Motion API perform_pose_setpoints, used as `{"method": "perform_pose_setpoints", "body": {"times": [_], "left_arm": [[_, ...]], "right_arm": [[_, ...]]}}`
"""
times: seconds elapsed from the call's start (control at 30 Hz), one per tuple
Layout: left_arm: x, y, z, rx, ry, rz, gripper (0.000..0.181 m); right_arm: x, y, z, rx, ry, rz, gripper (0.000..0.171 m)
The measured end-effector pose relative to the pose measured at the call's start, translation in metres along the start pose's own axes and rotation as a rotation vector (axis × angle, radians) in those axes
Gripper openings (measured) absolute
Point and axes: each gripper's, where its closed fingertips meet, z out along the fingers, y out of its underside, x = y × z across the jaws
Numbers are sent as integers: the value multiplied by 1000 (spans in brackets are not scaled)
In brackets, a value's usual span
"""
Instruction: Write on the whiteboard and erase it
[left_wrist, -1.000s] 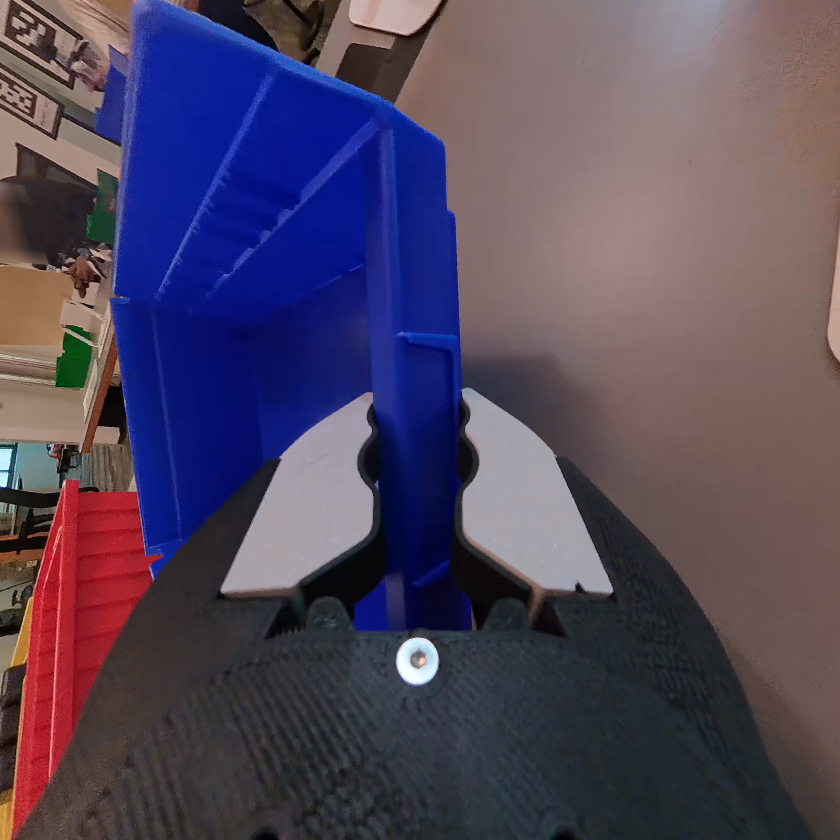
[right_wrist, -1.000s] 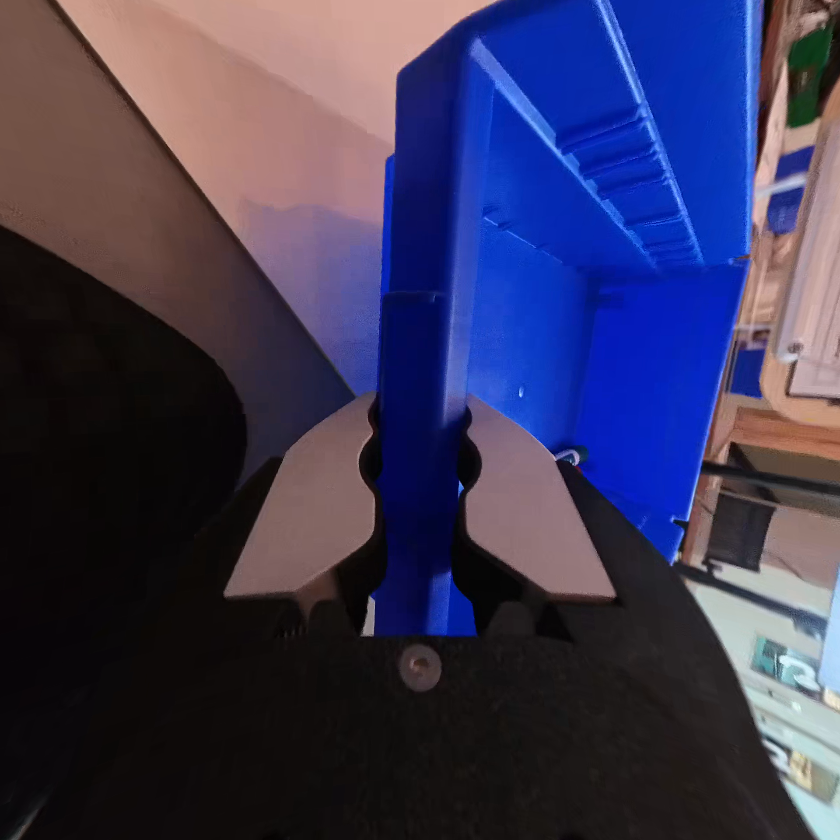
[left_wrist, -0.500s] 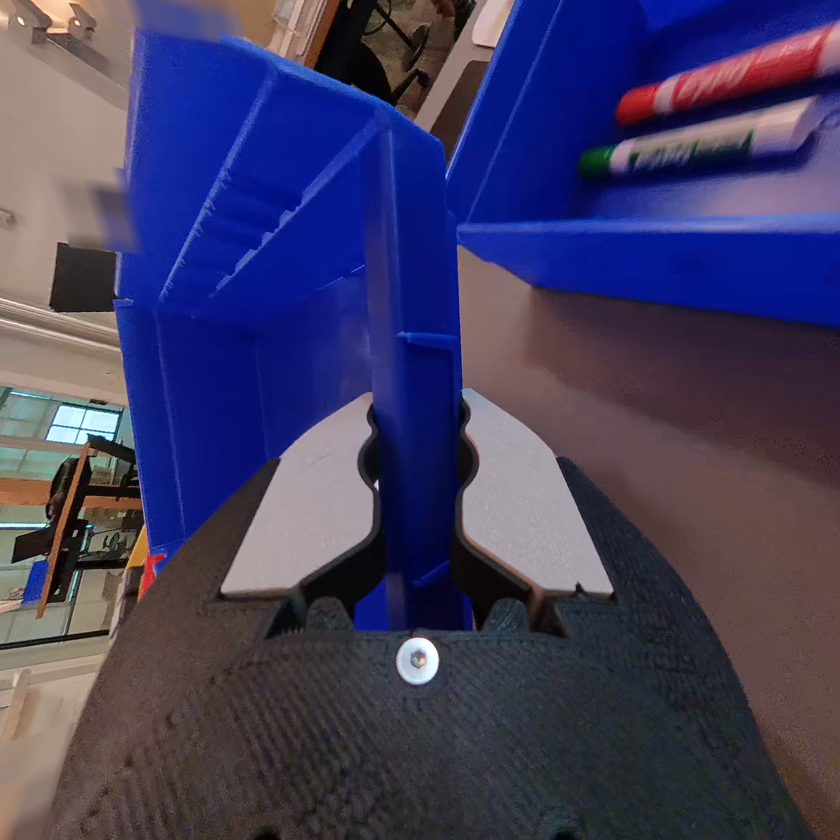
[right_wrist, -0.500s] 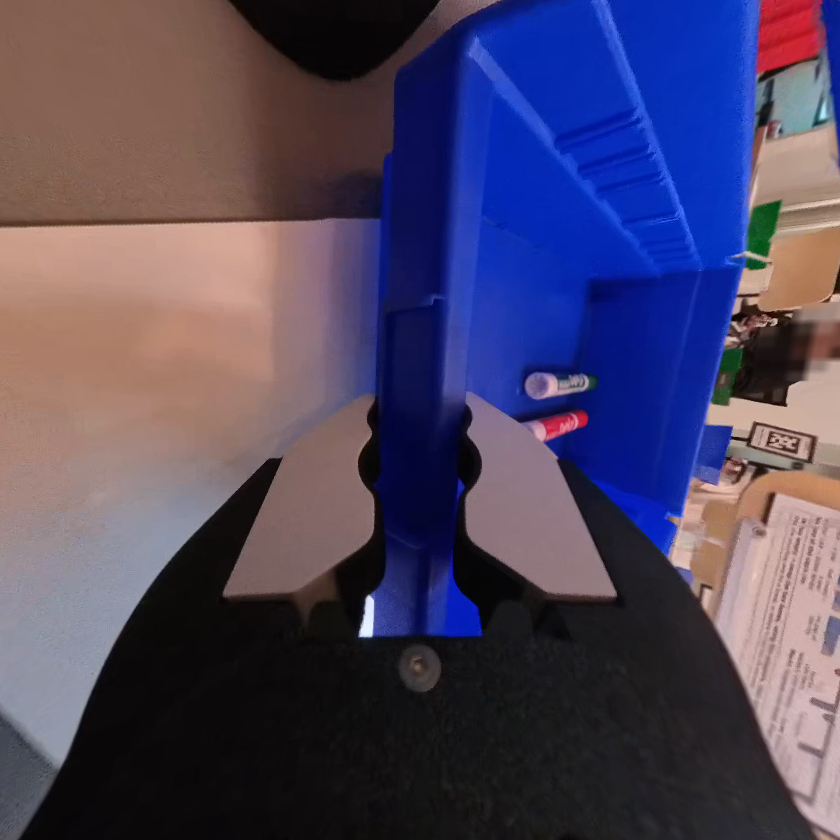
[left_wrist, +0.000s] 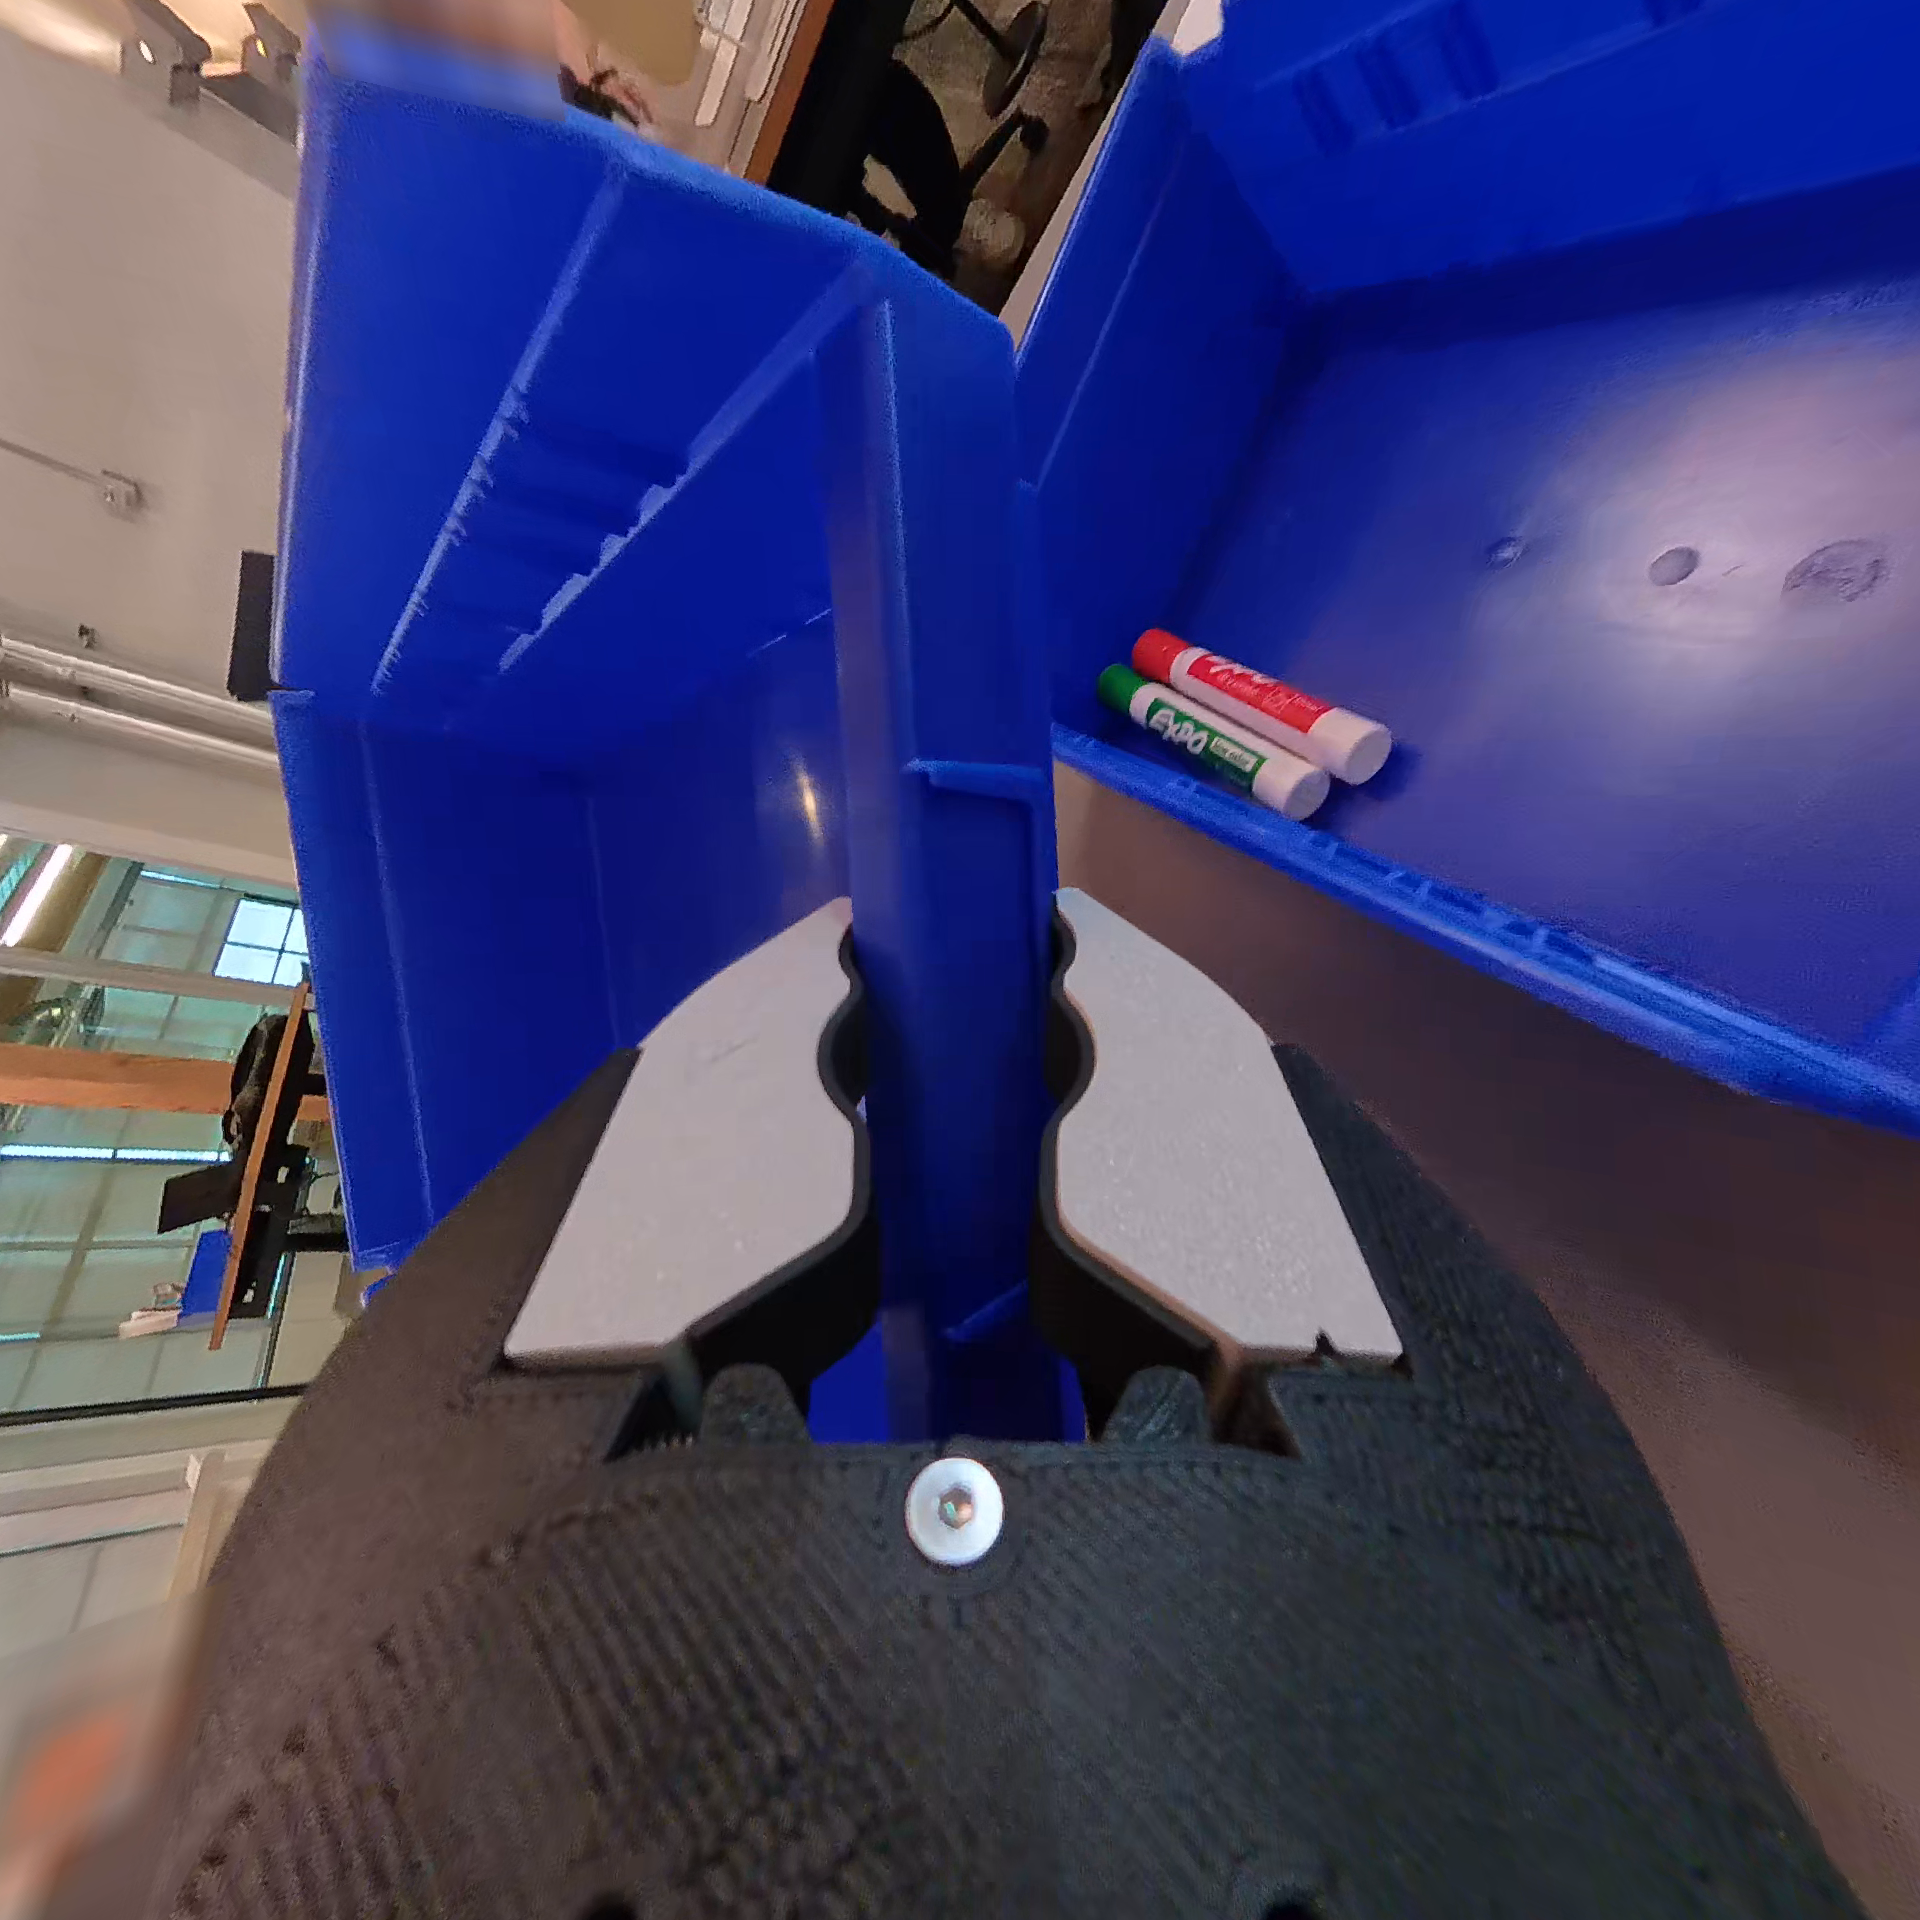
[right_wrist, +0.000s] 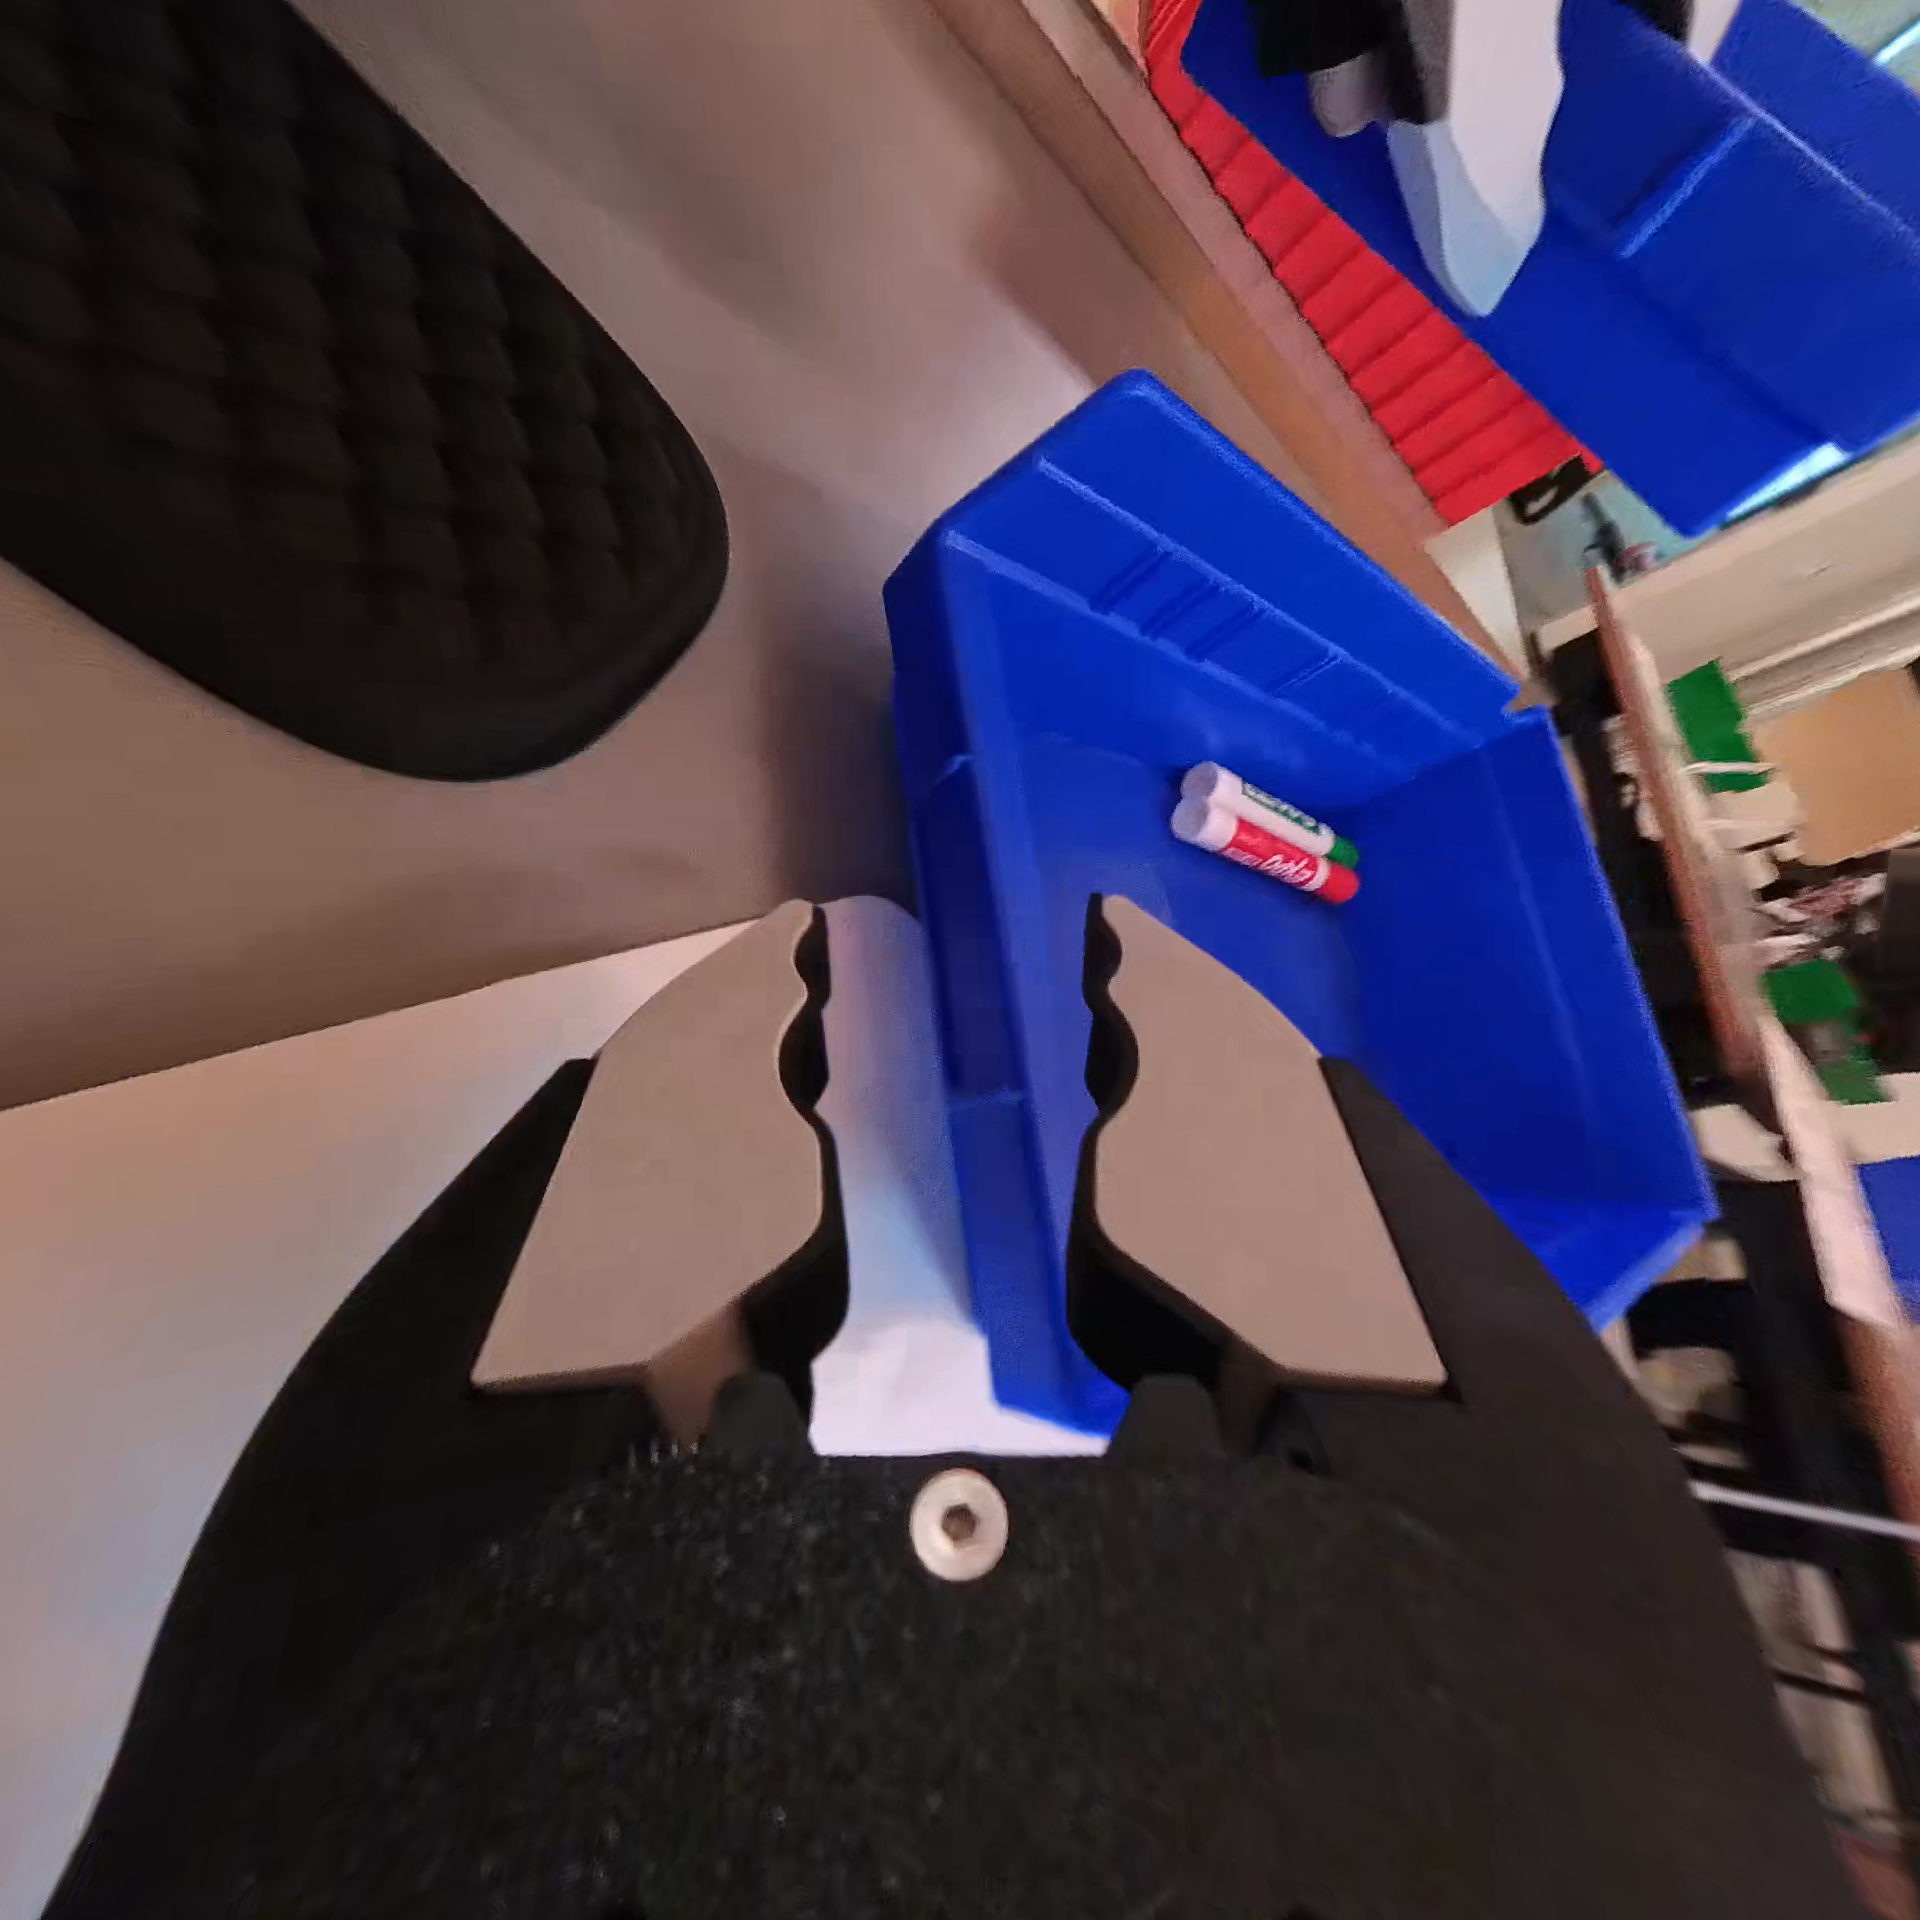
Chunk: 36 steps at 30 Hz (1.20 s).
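Left gripper (left_wrist: 951, 1049): closed on the upright wall of an empty blue bin (left_wrist: 644, 644), carrying it tipped on its side, probably to move it off the work area. Just to its right, a second blue bin (left_wrist: 1558, 499) holds a red-capped marker (left_wrist: 1262, 704) and a green-capped marker (left_wrist: 1214, 741), lying side by side and touching against the bin's wall.

Right gripper (right_wrist: 956, 1049): jaws spread, straddling the near wall of the bin with the markers (right_wrist: 1455, 997) without clamping it; looks like a release or a regrasp. That bin rests on the brown tabletop (right_wrist: 883, 208), partly over the whiteboard (right_wrist: 260, 1195), which shows blank. Black textured pad (right_wrist: 312, 395) well to the left, possibly the eraser. Red bin (right_wrist: 1371, 312) beyond.

Marker barrels carry printed brand labels; not transcribed. Judgement: writing not yet begun.
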Motion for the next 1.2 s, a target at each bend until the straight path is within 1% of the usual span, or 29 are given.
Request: {"method": "perform_pose_setpoints", "body": {"times": [0.1,0.23,0.37,0.47,0.6,0.7,0.8,1.0,1.1,1.2], "left_arm": [[9,-20,-8,41,18,35,31],[25,-64,-26,137,64,100,31],[51,-122,-49,277,147,184,31],[80,-171,-66,389,233,251,31],[135,-234,-83,528,371,339,31],[186,-277,-92,618,466,394,30],[241,-311,-95,672,537,472,31],[346,-361,-79,703,677,607,31],[386,-380,-69,718,729,650,31],[416,-397,-59,737,765,684,31]], "right_arm": [[-5,0,-30,47,-10,115,47],[-6,19,-79,41,49,216,48],[-8,60,-138,-17,163,334,48],[-10,94,-187,-49,275,453,48],[-18,131,-252,-81,448,582,47],[-27,146,-299,-74,572,655,47],[-42,157,-338,-81,669,690,46],[-71,175,-394,-102,814,743,46],[-80,173,-418,-87,889,742,46],[-85,169,-435,-94,926,736,45]]}}
